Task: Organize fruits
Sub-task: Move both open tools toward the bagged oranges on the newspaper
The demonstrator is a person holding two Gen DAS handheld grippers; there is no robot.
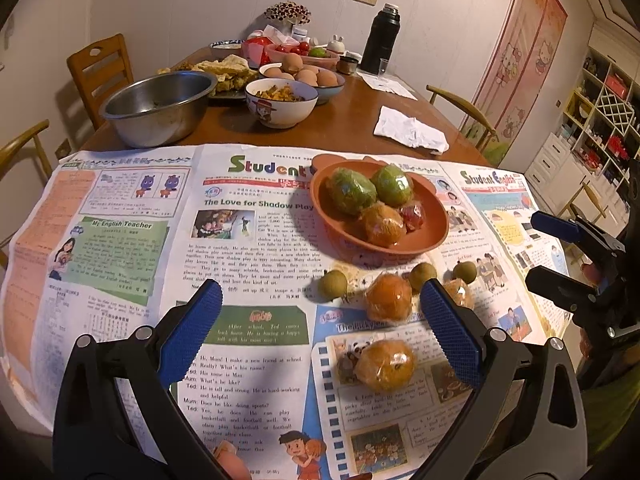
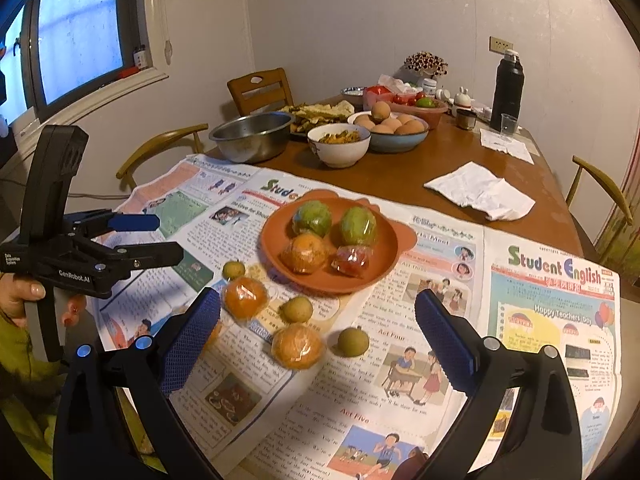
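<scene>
On the table: a newspaper (image 1: 120, 240) covers the near end, and the fruits lie on it.
Plate: an orange-brown plate (image 1: 436, 236) sits on the paper toward the table's middle. It holds two green fruits (image 1: 352, 192), one orange (image 1: 382, 224) and a small red packet (image 1: 412, 216), all in clear wrap as far as I can see.
Loose fruits: between the plate and the near edge lie wrapped oranges (image 2: 245, 296) and three small brown-green round fruits (image 2: 353, 342). In the left view a third wrapped orange (image 1: 460, 292) shows half hidden behind the finger.
Left gripper: the left gripper (image 1: 320, 324) hangs above the paper with jaws wide apart and nothing between them. One loose orange (image 1: 388, 298) lies just ahead of it.
Right gripper: the right gripper (image 2: 316, 328) is also wide apart and empty, and another orange (image 2: 297, 346) lies just ahead between the fingers.
Step in hand: I judge that the sorting is partly done, and now a next loose fruit is to be picked.
Next move: it calls for lowering one gripper around an orange and closing gently. The wrap looks slippery and the fruit is round, so it may roll on the paper.
Far end: bowls (image 2: 340, 148), eggs (image 2: 392, 122) and a flask (image 2: 508, 88) stand well apart from the work.
</scene>
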